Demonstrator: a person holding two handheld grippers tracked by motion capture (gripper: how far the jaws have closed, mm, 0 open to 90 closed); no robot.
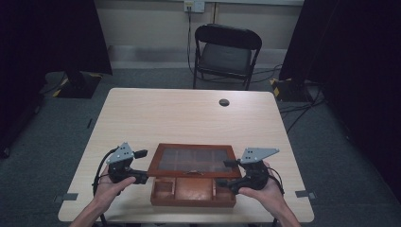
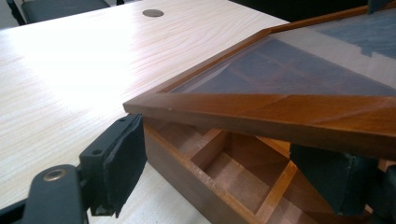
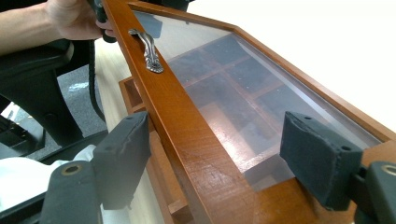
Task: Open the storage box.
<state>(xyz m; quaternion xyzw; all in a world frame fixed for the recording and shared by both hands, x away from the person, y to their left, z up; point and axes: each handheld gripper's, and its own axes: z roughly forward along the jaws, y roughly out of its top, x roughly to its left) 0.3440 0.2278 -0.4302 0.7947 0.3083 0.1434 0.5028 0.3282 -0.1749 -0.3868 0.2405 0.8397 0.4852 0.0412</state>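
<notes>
We see wooden box (image 1: 193, 191) nearest, bare compartments inside, glass-paned lid (image 1: 191, 161) half raised; left gripper (image 1: 140, 165) and right gripper (image 1: 227, 173) jaws wide, straddling lid corners.

Compartment box at the near edge of the worktop, a gripper at each end

The box (image 1: 193, 191) sits near the front of the worktop (image 1: 189, 118), its glazed lid (image 1: 191, 160) raised over the compartments; left gripper (image 1: 142, 166) at its left corner, right gripper (image 1: 226, 173) at its right; a chair (image 1: 226, 53) stands behind.
</notes>
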